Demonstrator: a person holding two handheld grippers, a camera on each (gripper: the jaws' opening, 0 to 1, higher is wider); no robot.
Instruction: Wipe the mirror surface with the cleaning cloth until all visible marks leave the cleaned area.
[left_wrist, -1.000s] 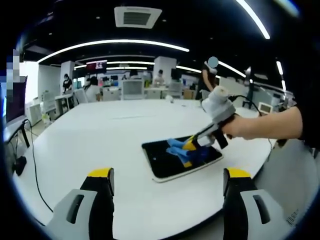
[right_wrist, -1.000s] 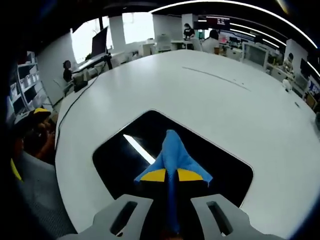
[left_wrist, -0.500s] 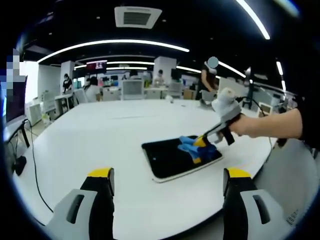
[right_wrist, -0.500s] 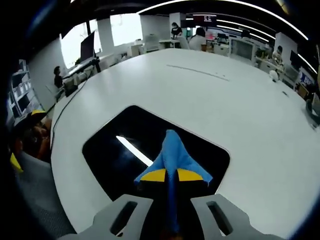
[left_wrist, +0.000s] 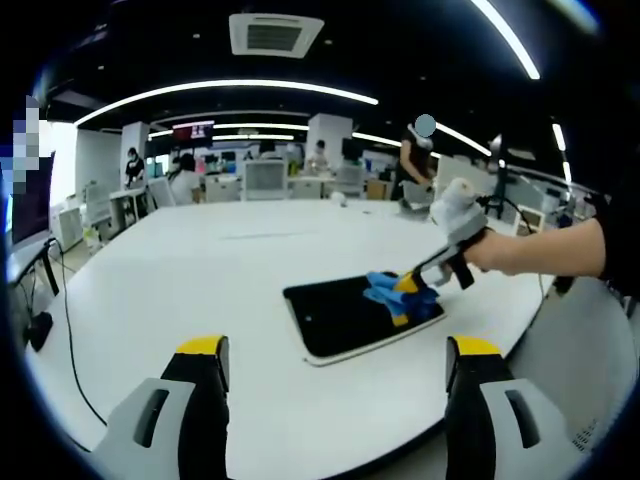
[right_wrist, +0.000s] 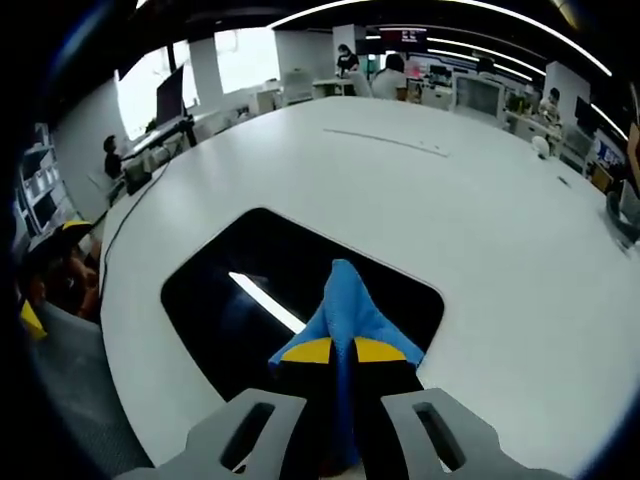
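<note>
The mirror (left_wrist: 362, 319) lies flat on the white table (left_wrist: 200, 290), dark glass (right_wrist: 290, 300) catching a streak of ceiling light. A blue cleaning cloth (right_wrist: 347, 312) rests on it toward the 3 o'clock end in the left gripper view (left_wrist: 400, 296). The right gripper (right_wrist: 340, 351) has its jaws pressed together on that cloth, a hand (left_wrist: 495, 250) gripping it. The left gripper (left_wrist: 335, 362) hangs above the table's near edge at 6 o'clock, jaws spread wide, pinching nothing.

An open-plan office: long curved ceiling light strips (left_wrist: 230, 88), a ceiling air-conditioning vent (left_wrist: 275, 32), rows of desks with monitors (left_wrist: 265, 176), seated people (right_wrist: 398, 78), and a broad white worktop (right_wrist: 480, 210).
</note>
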